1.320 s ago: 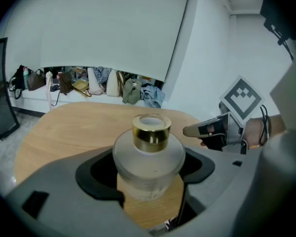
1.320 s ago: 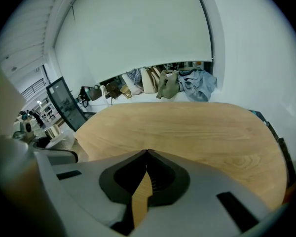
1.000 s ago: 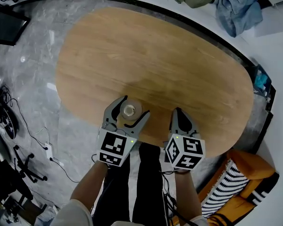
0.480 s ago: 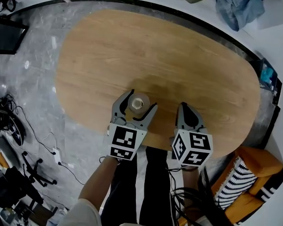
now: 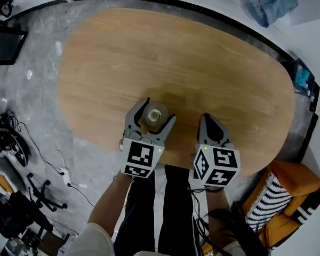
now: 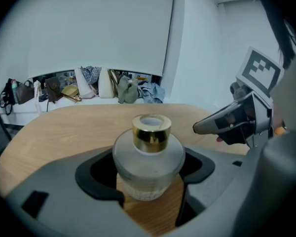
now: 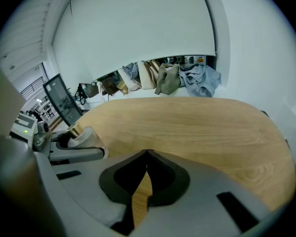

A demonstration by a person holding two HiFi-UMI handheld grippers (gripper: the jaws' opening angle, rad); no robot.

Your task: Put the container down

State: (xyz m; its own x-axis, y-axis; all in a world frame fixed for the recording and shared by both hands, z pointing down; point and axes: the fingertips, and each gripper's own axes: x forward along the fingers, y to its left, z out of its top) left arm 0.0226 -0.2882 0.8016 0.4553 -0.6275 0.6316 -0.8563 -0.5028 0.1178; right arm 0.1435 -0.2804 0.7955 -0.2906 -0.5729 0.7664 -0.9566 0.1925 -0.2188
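The left hand-held gripper [image 5: 158, 111] grasps the frosted container [image 6: 148, 164], gold-collared, by its wide body, close to the near edge of the counter [image 5: 202, 63]. I cannot tell whether its base touches the wood. The right hand-held gripper [image 7: 147, 154], clenched on nothing, sits near it at the same edge. Open wood stretches to the far edge.

The right hand-held gripper [image 7: 147, 154] is seen with jaws together above the desk [image 7: 202, 125]; at nine o'clock, the container [image 7: 81, 134] is seen between the left hand-held gripper's [image 7: 89, 145] jaws.
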